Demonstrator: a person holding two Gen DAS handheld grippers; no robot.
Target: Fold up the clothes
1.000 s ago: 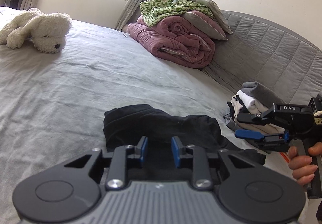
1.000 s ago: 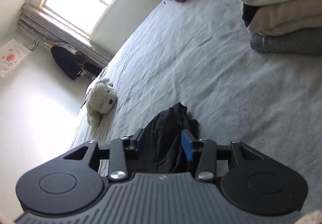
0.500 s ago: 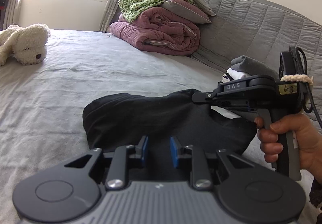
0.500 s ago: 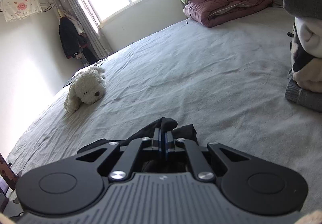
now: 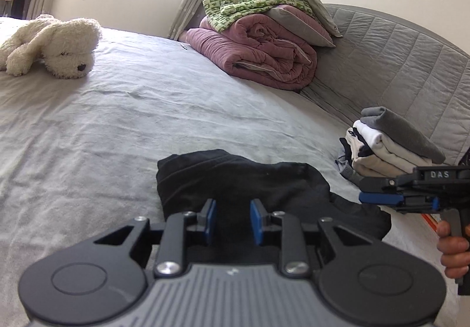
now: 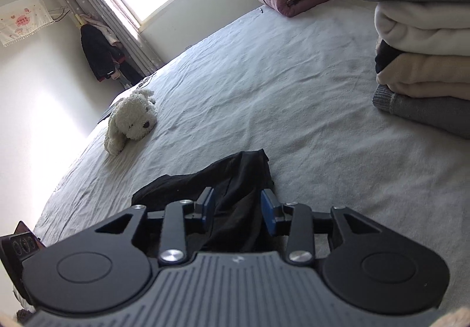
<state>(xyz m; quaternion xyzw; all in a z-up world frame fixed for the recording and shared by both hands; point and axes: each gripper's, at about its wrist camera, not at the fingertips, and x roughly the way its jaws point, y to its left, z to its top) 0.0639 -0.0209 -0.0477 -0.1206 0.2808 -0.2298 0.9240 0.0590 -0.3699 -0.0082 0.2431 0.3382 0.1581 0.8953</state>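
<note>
Black garment (image 5: 243, 180) in a soft, crumpled heap on the grey bed (image 5: 117, 121), partly folded, one end bunched up. Neat stack of folded clothes (image 5: 390, 148) near the headboard: grey, white, cream.

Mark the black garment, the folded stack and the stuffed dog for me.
black garment (image 5: 243, 180), left wrist view, middle of the cloth
folded stack (image 5: 390, 148), left wrist view, white layer
stuffed dog (image 6: 132, 121), right wrist view, its head
</note>
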